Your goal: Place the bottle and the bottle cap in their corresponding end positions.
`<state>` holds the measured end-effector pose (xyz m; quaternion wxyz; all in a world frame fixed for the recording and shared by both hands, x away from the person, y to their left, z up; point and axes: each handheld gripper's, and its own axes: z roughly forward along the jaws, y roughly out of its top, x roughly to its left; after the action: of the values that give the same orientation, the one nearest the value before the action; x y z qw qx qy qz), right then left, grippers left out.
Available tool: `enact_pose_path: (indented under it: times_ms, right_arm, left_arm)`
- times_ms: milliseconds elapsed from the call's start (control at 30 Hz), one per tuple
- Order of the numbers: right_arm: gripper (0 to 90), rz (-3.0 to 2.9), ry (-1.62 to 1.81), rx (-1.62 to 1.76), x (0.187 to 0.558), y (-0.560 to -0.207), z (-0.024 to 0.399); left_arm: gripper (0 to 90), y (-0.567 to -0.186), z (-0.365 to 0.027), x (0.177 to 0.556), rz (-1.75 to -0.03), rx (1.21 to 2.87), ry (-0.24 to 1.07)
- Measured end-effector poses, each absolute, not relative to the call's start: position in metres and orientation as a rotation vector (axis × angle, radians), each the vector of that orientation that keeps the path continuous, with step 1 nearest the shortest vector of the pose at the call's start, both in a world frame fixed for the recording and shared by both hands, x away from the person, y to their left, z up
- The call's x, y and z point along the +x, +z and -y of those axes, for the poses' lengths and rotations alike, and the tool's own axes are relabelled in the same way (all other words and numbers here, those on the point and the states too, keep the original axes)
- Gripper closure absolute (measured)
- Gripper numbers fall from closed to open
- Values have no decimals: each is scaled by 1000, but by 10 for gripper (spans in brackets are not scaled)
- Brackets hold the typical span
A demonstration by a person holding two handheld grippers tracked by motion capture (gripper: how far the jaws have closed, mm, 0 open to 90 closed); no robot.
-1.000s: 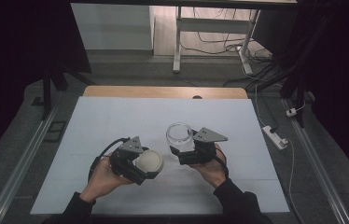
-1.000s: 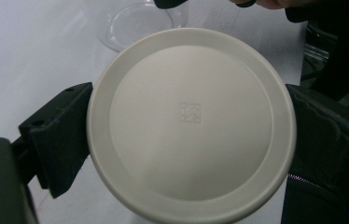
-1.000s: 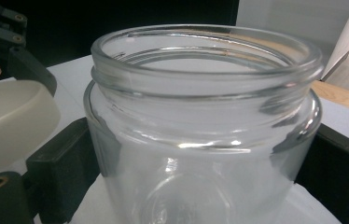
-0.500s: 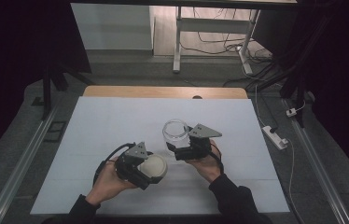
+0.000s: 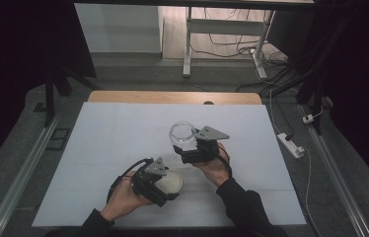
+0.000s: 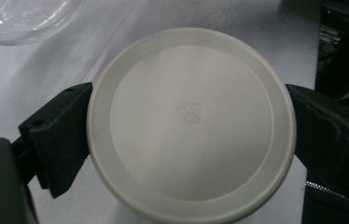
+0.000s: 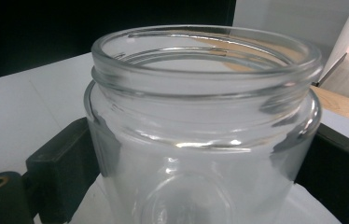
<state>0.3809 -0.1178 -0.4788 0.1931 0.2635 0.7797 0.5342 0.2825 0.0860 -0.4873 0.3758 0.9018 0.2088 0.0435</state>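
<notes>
A clear glass jar point(image 5: 182, 133) point(image 7: 200, 135) with an open mouth stands upright at mid table. My right gripper point(image 5: 188, 149) point(image 7: 200, 163) is shut on its body, one black jaw on each side. A round white lid point(image 5: 168, 182) point(image 6: 191, 126) sits flat between the jaws of my left gripper point(image 5: 165, 185) point(image 6: 189, 135), which is shut on its rim, near the table's front edge. The lid is below and left of the jar in the high view, apart from it. A part of the glass jar point(image 6: 23, 18) shows at the top left of the left gripper view.
A white sheet point(image 5: 113, 138) covers the table, with a wooden strip point(image 5: 172, 97) bare at the far edge. A power strip point(image 5: 291, 144) lies on the floor at the right. A metal table frame point(image 5: 187, 39) stands beyond the table.
Both hands have moved: the right gripper carried the jar slightly down and left, and the left gripper brought the lid to the right, nearer the jar.
</notes>
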Motion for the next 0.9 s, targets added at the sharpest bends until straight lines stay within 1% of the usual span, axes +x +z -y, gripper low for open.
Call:
enact_pose_path:
  times_ms: [400,900]
  right_arm:
    - [69,-2190,1489,738,397,-484,109]
    - [69,-2214,1454,743,413,-500,91]
  left_arm:
    - [79,-502,-76,286,-548,2311,124]
    - [78,-519,-71,296,-596,2322,123]
